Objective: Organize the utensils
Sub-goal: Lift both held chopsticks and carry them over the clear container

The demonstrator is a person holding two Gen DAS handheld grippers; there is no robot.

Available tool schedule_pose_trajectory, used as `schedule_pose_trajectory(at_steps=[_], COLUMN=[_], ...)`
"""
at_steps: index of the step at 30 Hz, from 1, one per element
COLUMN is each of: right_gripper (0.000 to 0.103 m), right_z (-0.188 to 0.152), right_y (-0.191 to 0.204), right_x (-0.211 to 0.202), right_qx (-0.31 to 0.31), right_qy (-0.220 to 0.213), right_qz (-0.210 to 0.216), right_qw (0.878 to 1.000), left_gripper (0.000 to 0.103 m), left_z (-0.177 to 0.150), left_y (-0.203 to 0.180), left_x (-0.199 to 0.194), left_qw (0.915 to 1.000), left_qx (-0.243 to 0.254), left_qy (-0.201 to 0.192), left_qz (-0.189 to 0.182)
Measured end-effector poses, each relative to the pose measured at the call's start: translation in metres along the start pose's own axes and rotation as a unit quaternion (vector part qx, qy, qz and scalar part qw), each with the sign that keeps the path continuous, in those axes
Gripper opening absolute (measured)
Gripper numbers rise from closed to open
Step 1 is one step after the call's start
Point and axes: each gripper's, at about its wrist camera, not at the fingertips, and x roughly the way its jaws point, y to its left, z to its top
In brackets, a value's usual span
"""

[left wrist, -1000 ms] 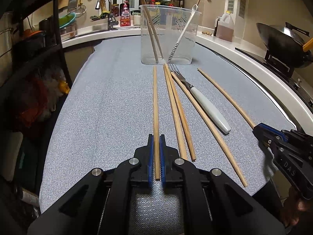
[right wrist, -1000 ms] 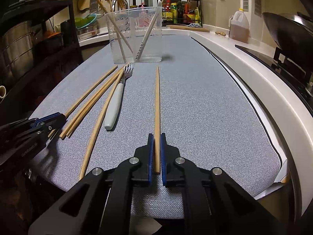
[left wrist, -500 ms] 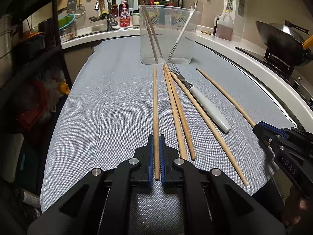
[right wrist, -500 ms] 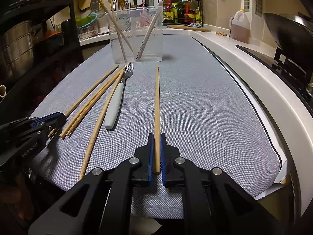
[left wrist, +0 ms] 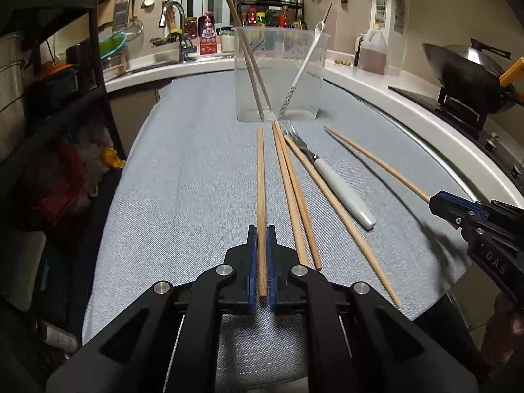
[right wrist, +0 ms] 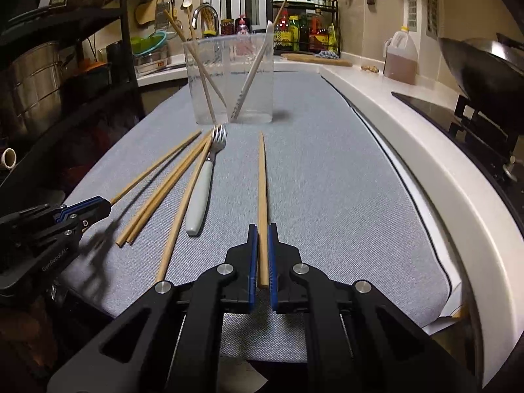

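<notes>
- Left wrist view: grey woven mat [left wrist: 196, 170] covers a curved white counter [left wrist: 406, 114]; sink tap [left wrist: 177, 16] and spice rack [left wrist: 271, 0] behind, wok [left wrist: 465, 65] at right.
- Clear plastic container [left wrist: 278, 75] stands at the mat's far end, two chopsticks and a white utensil leaning inside.
- White-handled fork [left wrist: 337, 186] lies between loose chopsticks; a touching pair [left wrist: 291, 190] just left of it, one long single [left wrist: 337, 209] alongside.
- Left gripper [left wrist: 261, 262] is clamped narrow on the leftmost chopstick [left wrist: 261, 177], which points at the container.
- Right wrist view: right gripper [right wrist: 262, 255] pinches the rightmost chopstick [right wrist: 262, 177], apart from the fork [right wrist: 203, 193].
- Both held sticks are plain pale wood, lying low along the mat.
</notes>
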Motion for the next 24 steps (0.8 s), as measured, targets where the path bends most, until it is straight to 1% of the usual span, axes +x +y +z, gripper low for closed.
schedule_pose_trajectory(at_steps=[4,8,15,20,22,24], right_gripper=[0.006,0.006,0.006,0.006,0.006,0.006], right_z=[0.009,0.021,0.054,0.078,0.086,0.096], right_y=[0.000,-0.001,-0.010,-0.017,-0.019,-0.020], right_x=[-0.016,-0.034,-0.057,-0.065,-0.067,-0.070], right_qx=[-0.004,-0.012,-0.010,-0.002,0.005,-0.002], right_qy=[-0.015,-0.039,-0.069,-0.054,-0.041,-0.032], right_qz=[-0.001,-0.003,0.003,0.013,0.020,0.022], right_qw=[1.000,0.999,0.998,0.998,0.999,0.999], left_gripper=[0.006,0.006,0.006,0.006,0.006,0.006], left_z=[0.009,0.022,0.055,0.084,0.096,0.106], left_y=[0.002,0.004,0.009,0.014,0.015,0.016], left_x=[-0.017,-0.034,-0.054,-0.062,-0.065,-0.069], left_qw=[0.9998,0.9989,0.9961,0.9943,0.9936,0.9929], left_qx=[-0.006,0.001,0.011,0.001,-0.002,-0.002], left_qy=[-0.020,-0.046,-0.087,-0.106,-0.112,-0.117], left_qz=[-0.004,-0.003,-0.003,-0.011,-0.017,-0.020])
